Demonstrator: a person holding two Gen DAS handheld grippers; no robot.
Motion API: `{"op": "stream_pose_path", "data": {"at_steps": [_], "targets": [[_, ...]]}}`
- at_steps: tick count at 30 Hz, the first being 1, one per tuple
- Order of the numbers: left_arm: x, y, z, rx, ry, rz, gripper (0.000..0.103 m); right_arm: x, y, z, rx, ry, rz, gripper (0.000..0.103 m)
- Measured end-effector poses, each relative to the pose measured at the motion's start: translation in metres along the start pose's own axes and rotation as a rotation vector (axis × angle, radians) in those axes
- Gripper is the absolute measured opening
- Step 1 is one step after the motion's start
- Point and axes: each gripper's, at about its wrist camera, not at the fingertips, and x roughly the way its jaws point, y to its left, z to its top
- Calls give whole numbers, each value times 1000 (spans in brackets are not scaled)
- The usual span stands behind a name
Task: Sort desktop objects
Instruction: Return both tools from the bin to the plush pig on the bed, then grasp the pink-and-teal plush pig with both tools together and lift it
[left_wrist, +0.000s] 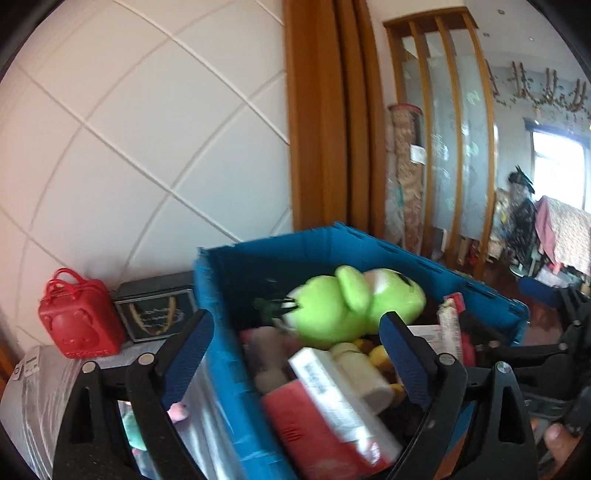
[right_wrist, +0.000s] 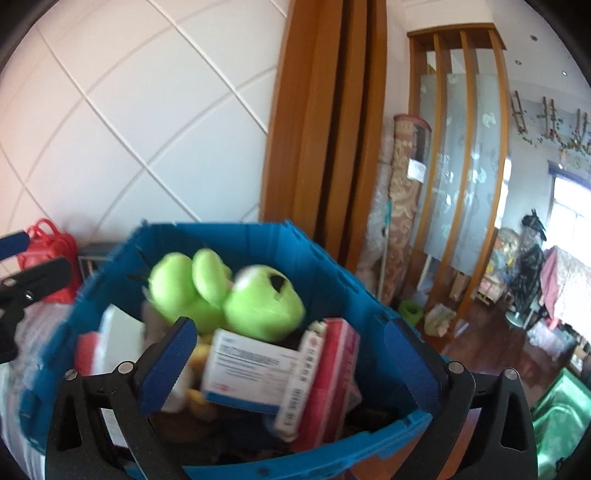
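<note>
A blue plastic crate (left_wrist: 369, 243) (right_wrist: 221, 236) holds a green frog plush (left_wrist: 354, 299) (right_wrist: 229, 295), red and white boxes (left_wrist: 325, 402) (right_wrist: 325, 373), a white carton (right_wrist: 251, 369), a pale bottle (left_wrist: 365, 373) and yellow toys. My left gripper (left_wrist: 295, 354) is open and empty, its fingers straddling the crate's left wall. My right gripper (right_wrist: 291, 365) is open and empty above the crate's front part. The left gripper's arm also shows in the right wrist view (right_wrist: 33, 277).
A red toy bag (left_wrist: 79, 317) (right_wrist: 48, 251) and a dark framed box (left_wrist: 155, 306) stand left of the crate against the tiled wall. Small toys (left_wrist: 177, 410) lie on the shiny tabletop (left_wrist: 55, 387). A wooden door frame (left_wrist: 325, 110) and the room lie to the right.
</note>
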Motion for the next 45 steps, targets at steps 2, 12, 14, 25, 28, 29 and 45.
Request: {"op": "stream_pose_path", "data": {"at_steps": [2, 12, 14, 25, 28, 29, 45], "targets": [[-10, 26, -6, -25, -9, 44, 92, -17, 19, 8, 10, -45, 53, 103], [-30, 197, -75, -208, 130, 318, 92, -45, 172, 32, -34, -132, 394, 103], [-29, 227, -89, -247, 158, 374, 92, -41, 202, 31, -55, -114, 452, 103], [28, 326, -163, -390, 354, 466, 92, 77, 348, -18, -183, 155, 641, 103], [61, 330, -186, -406, 415, 426, 92, 117, 366, -43, -203, 262, 624, 103], [77, 329, -195, -412, 446, 404, 92, 129, 369, -50, -207, 289, 616, 103], [204, 303, -262, -294, 641, 235, 98, 253, 388, -119, -154, 540, 598, 103]]}}
